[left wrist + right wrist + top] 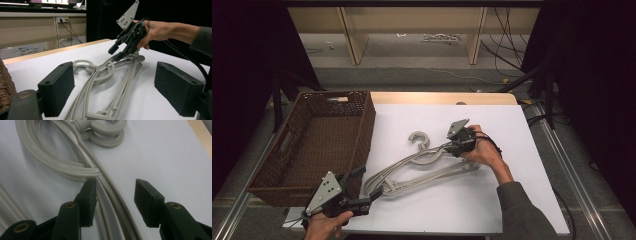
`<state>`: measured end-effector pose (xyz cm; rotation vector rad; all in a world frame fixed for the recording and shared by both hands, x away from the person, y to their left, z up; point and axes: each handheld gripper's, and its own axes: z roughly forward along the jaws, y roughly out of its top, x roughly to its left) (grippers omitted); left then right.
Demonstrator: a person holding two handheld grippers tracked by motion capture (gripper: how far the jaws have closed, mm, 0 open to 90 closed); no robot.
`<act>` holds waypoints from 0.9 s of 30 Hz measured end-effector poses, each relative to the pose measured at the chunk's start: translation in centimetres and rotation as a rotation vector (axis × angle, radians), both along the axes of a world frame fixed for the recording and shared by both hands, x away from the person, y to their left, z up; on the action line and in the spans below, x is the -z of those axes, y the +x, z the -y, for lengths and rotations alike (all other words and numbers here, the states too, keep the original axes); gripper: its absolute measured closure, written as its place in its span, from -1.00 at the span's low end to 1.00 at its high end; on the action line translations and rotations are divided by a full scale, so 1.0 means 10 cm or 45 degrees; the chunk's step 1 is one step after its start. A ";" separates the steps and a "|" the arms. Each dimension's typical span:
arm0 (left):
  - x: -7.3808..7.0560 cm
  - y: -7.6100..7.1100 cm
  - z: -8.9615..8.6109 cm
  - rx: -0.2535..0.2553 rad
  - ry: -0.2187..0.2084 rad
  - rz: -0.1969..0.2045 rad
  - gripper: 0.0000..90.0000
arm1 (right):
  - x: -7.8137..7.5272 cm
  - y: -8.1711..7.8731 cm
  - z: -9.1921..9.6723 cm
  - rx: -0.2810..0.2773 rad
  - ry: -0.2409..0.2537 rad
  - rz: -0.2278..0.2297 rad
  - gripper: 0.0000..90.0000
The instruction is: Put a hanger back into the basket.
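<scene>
1. Hangers (422, 165): grey plastic, stacked and tangled, flat on the white table top (492, 200), mid-table, right of the basket (362, 125). Hooks (107, 132) point away from the person; shoulder ends lie toward the near-left corner.

2. Right gripper (115, 195): half open, nothing clamped yet. Jaws straddle the arm bars just below the hooks, one pad against the bars, the other clear of them. Judged step: grab the stack near the neck.

3. To do it well: center the bars between the pads before squeezing. How many hangers are in the pile I can't tell, so either get all bars inside the jaws or pick one bar on purpose. A partial pinch will prob. drag the rest along by the hooks.

4. Keep the lower pad tip flat on the table so it slides under the bars rather than riding over them. The plastic looks slick and rounded, so close fully before lifting.

5. Left gripper (367, 197): wide open, empty, low at the near-left by the shoulder ends, bars lying between its pads (57, 87) w/o contact. Good spot to pin or take that end so the stack doesn't swing.

6. Basket is empty and just beside the hangers, likely the drop spot. Lift level, both ends together, to clear the rim.
</scene>
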<state>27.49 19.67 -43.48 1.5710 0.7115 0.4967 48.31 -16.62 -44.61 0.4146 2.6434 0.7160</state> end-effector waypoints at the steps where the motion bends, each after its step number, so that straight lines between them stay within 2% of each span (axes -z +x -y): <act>1: 0.00 0.00 0.01 0.007 -0.010 0.008 -0.64 | 0.01 0.02 -0.01 -0.022 -0.014 -0.010 0.23; 5: 0.00 0.00 0.00 -0.001 0.003 -0.002 -0.64 | 0.04 0.04 -0.02 -0.040 -0.055 -0.016 0.30; 13: 0.00 0.00 0.01 0.012 -0.009 0.004 -0.64 | 0.08 0.09 -0.10 -0.092 -0.077 -0.008 0.43; 15: 0.00 0.00 0.00 -0.001 0.007 -0.007 -0.64 | 0.07 0.10 -0.11 -0.105 -0.085 -0.012 0.44; 19: 0.00 0.00 -0.01 -0.001 0.000 -0.008 -0.63 | 0.08 0.11 -0.11 -0.128 -0.082 -0.029 0.54; 27: -0.01 0.00 -0.01 -0.004 -0.003 -0.013 -0.64 | 0.08 0.12 -0.09 -0.215 -0.147 0.017 0.63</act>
